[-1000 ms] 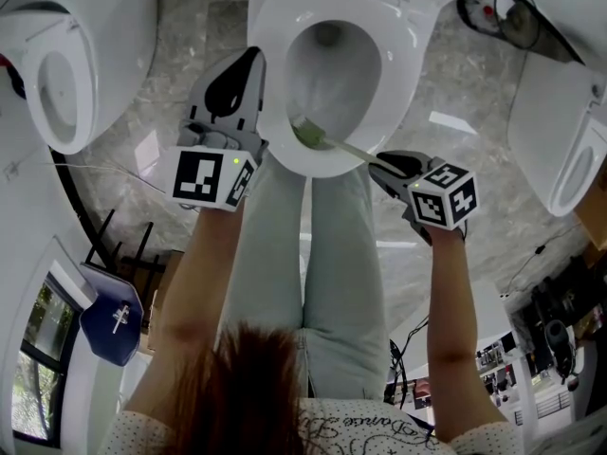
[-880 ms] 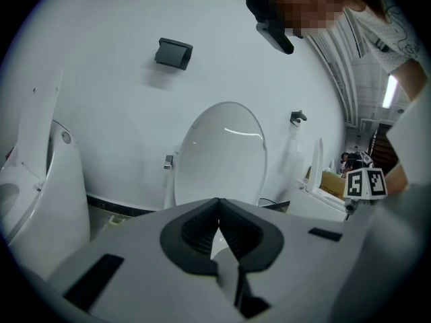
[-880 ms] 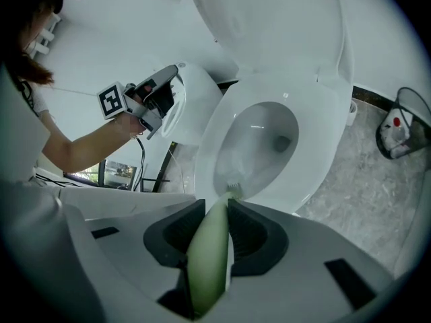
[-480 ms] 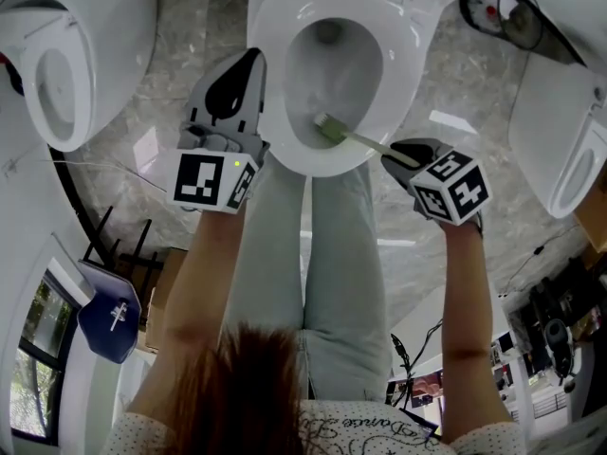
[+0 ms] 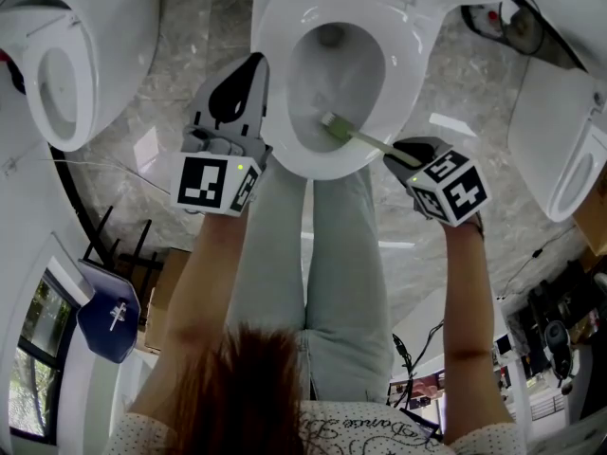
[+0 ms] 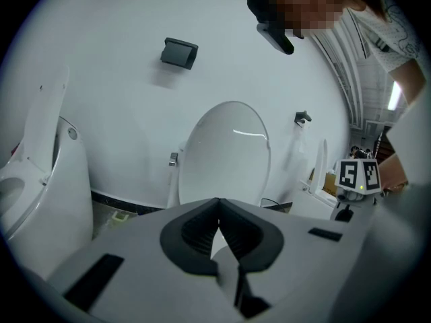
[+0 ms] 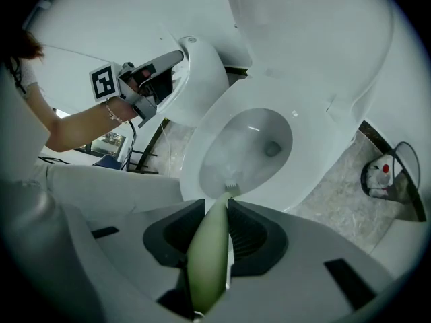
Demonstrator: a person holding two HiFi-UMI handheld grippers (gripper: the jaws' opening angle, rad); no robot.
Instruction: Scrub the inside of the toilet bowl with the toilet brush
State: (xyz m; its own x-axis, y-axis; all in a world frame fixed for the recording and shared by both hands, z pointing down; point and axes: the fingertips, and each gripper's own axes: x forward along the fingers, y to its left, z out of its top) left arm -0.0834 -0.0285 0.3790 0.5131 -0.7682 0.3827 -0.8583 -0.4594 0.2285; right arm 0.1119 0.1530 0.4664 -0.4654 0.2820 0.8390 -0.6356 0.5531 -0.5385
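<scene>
Right gripper [image 7: 227, 210] is pinching the smooth green toilet brush [image 5: 363, 140], bristles sitting inside the glossy oval toilet bowl [image 5: 273, 22]; left gripper [image 6: 219, 222] is hanging pressed together, empty.

White porcelain, a green brush, veined grey floor.
The toilet bowl [image 5: 410, 53] is glossy white. The toilet brush [image 5: 363, 140] inside it has a pale green handle and whitish bristles. Around the bowl, the floor [image 5: 190, 64] is grey marble with lighter veins. The left gripper [image 6: 217, 207] and right gripper [image 7: 214, 206] are light grey with black ribbed fingers [image 7: 252, 237]. Each marker cube [image 5: 446, 192] bears black-and-white squares. The trousers [image 5: 341, 254] are pale grey-green.
</scene>
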